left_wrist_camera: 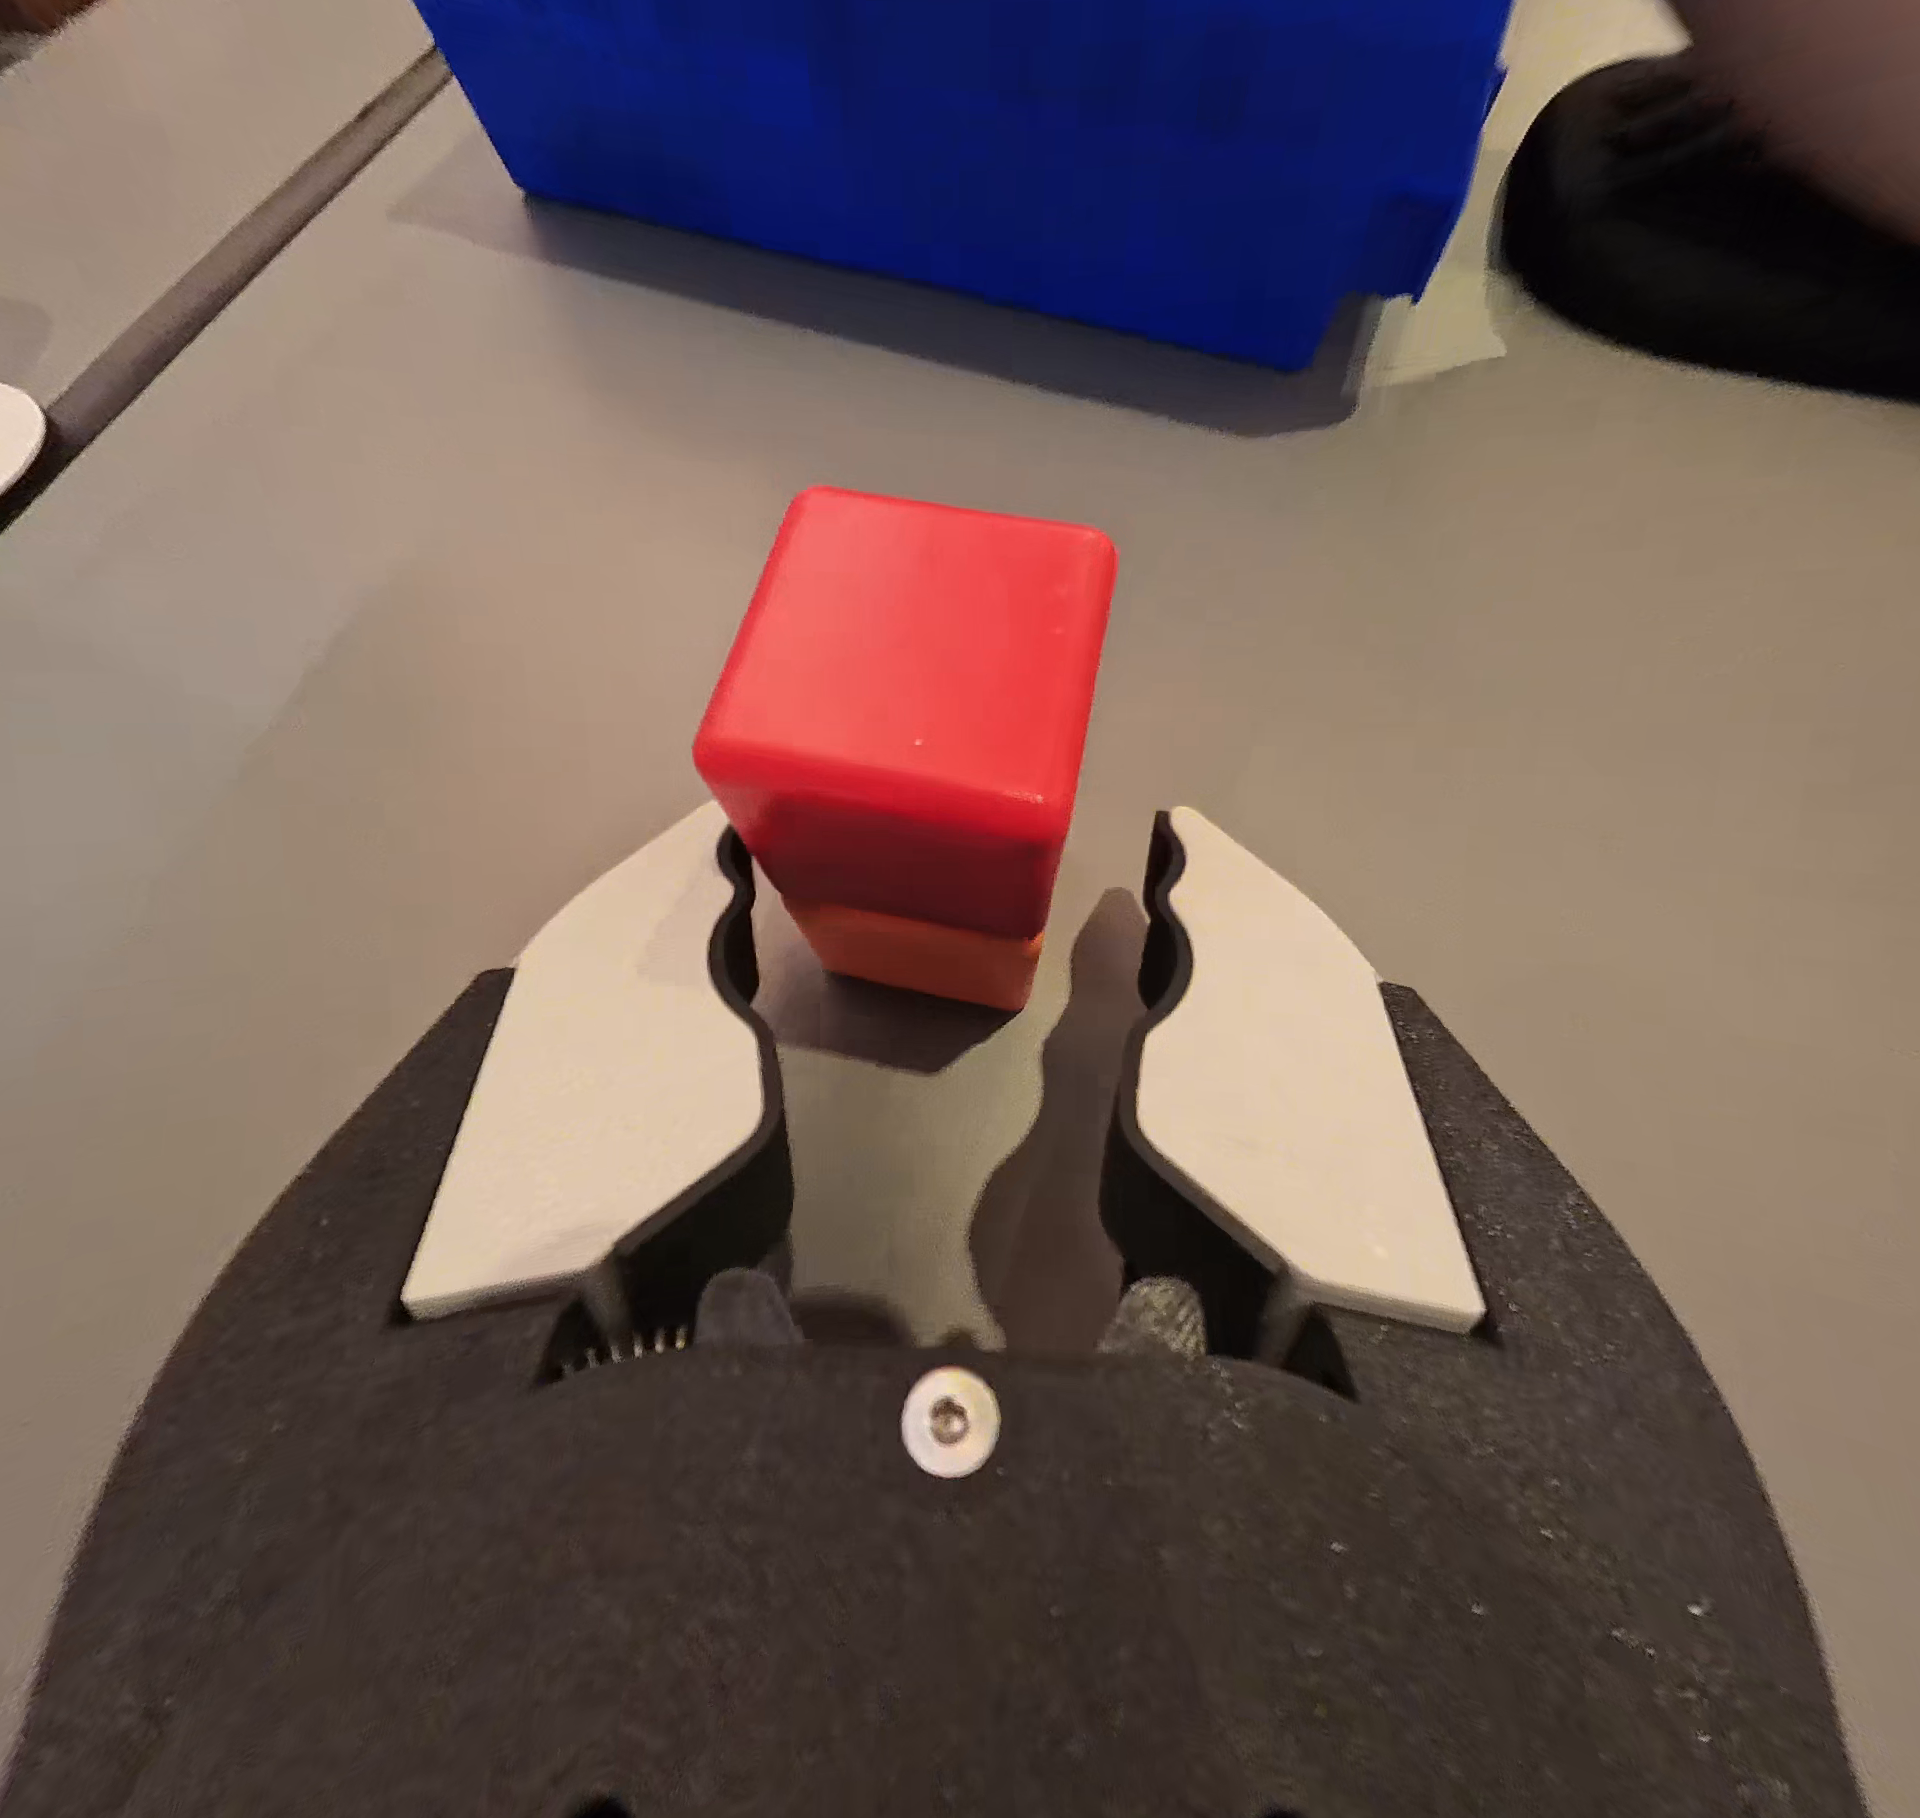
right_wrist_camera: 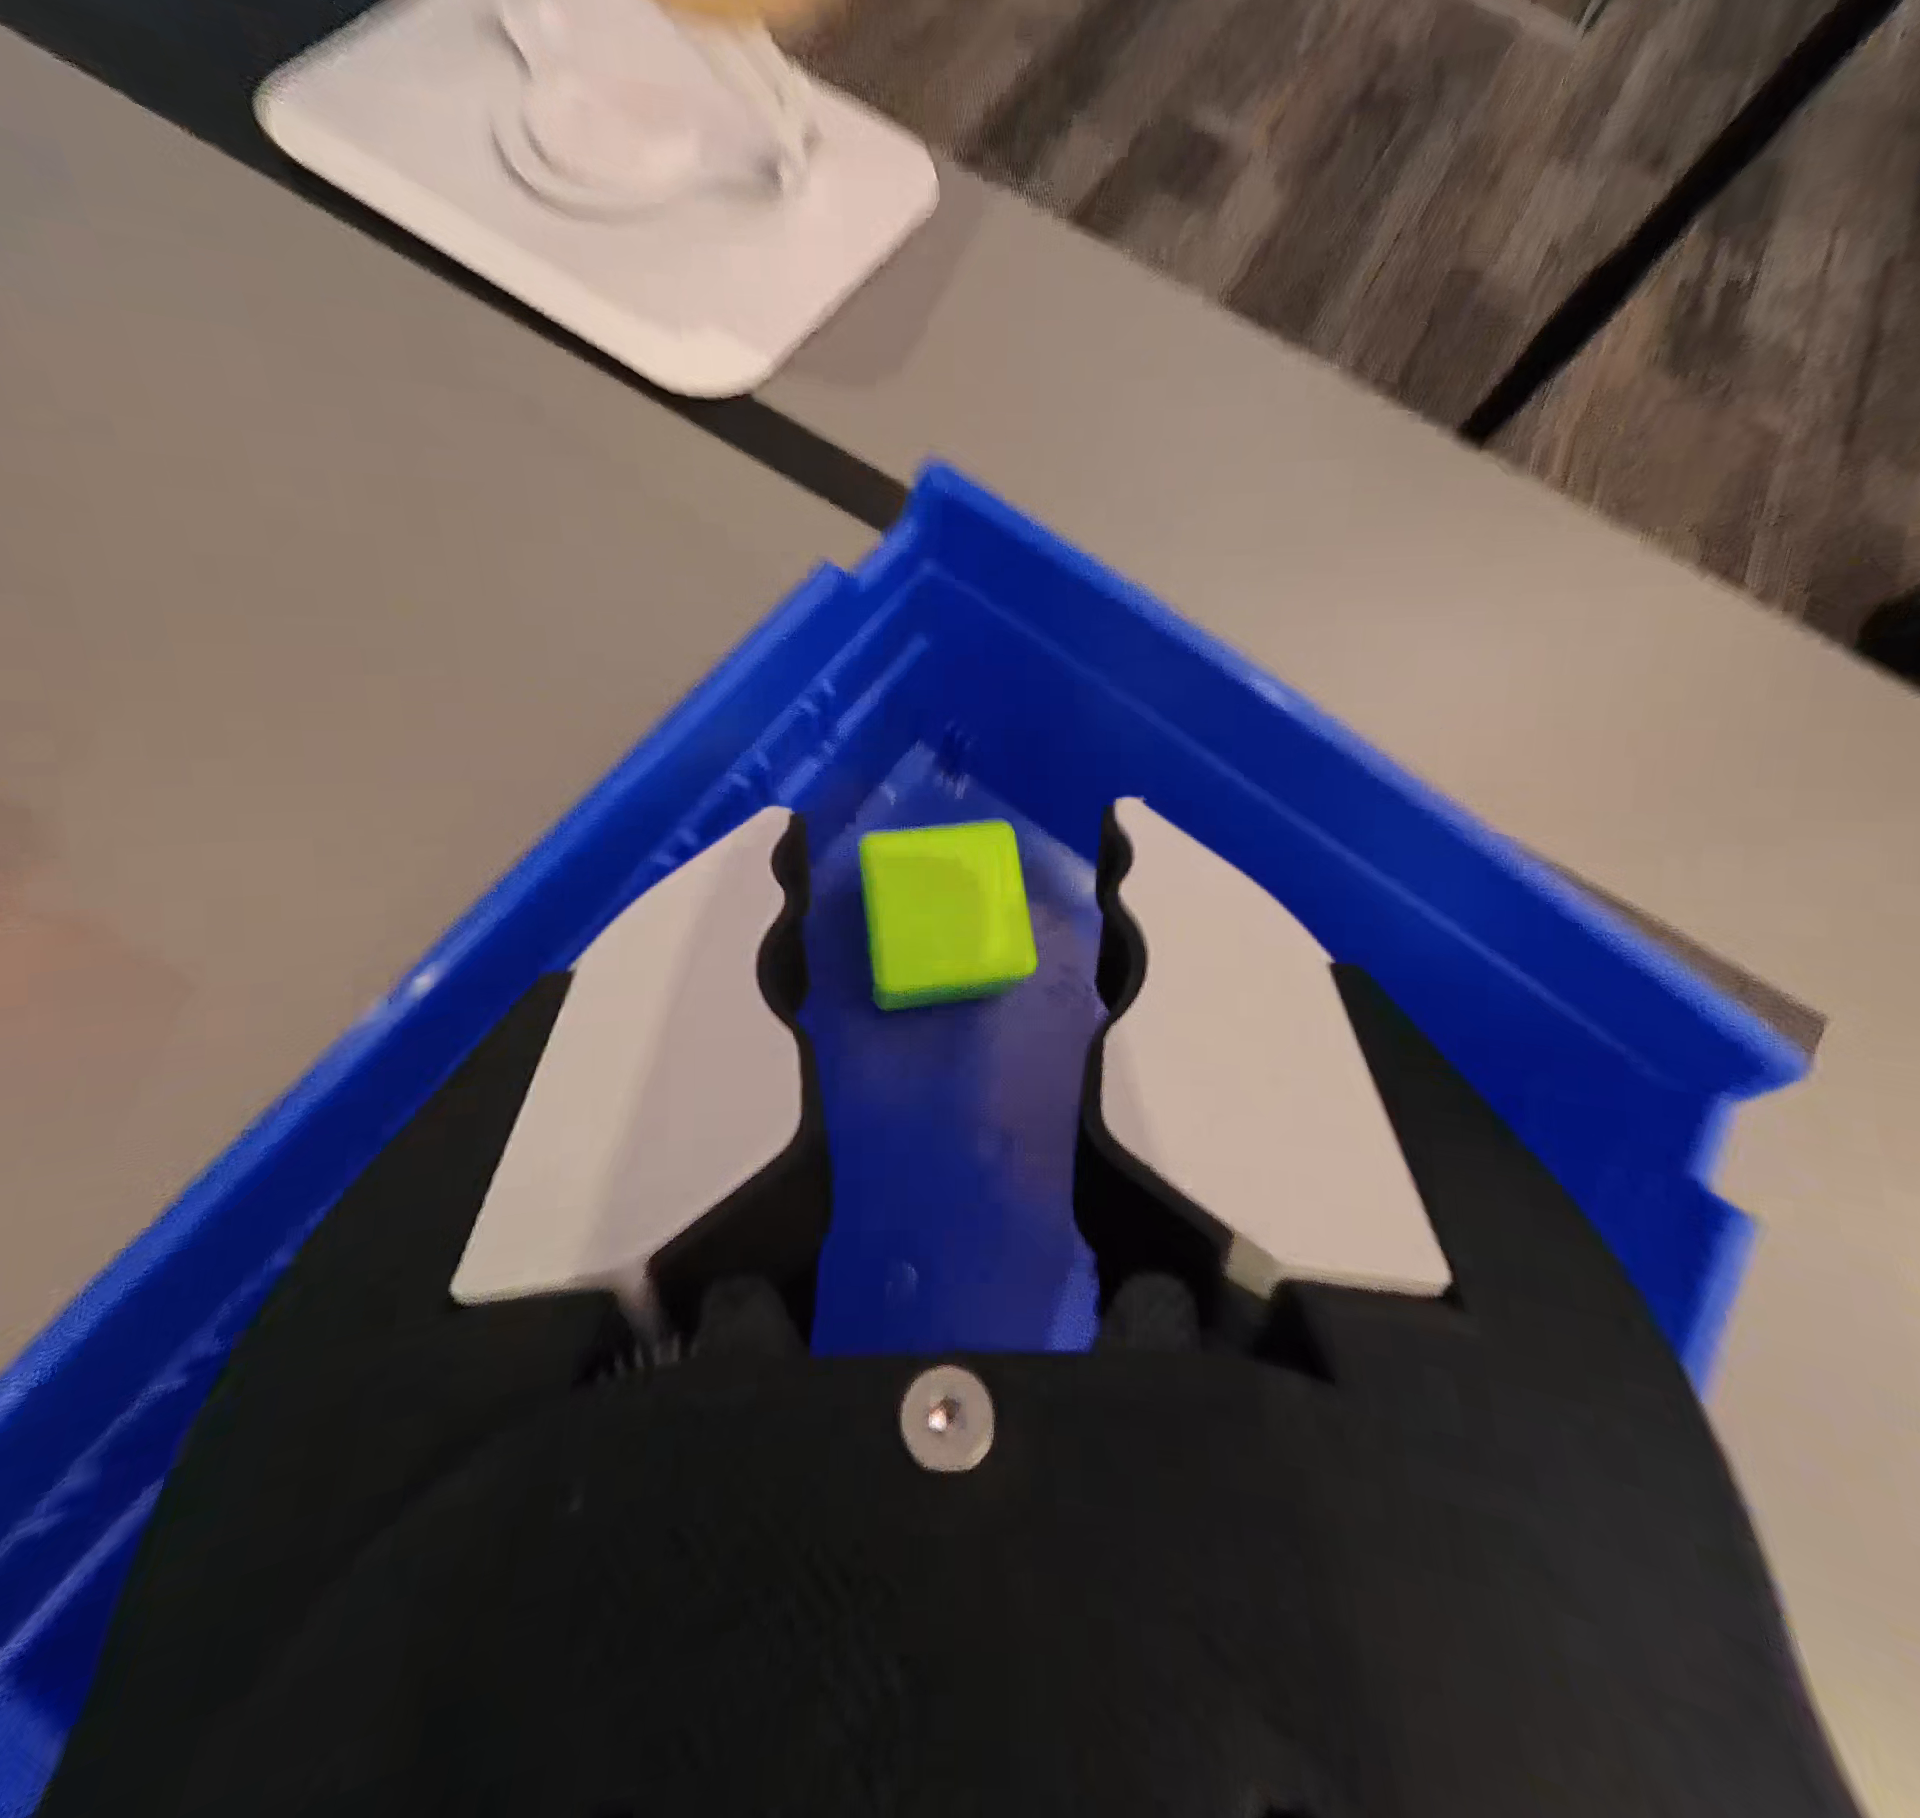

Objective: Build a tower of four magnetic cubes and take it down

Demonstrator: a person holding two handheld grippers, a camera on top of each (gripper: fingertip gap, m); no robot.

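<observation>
1. Right wrist view: the blue bin [right_wrist_camera: 1299,781] is walling in the right gripper [right_wrist_camera: 951,921], which is gaping wide and empty around the green cube [right_wrist_camera: 940,911]; its tips risk catching the corner walls.
2. The left gripper [left_wrist_camera: 945,895], parted and empty, is straddling the red cube [left_wrist_camera: 909,667] stacked on the orange cube [left_wrist_camera: 925,958] on the desk [left_wrist_camera: 416,729]; a nudge may topple them.

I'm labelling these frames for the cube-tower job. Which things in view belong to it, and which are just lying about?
Part of the job:
red cube stacked on orange cube
green cube in the blue bin
left tool, open
right tool, open

Just lying about:
white tray with a glass mug
</observation>
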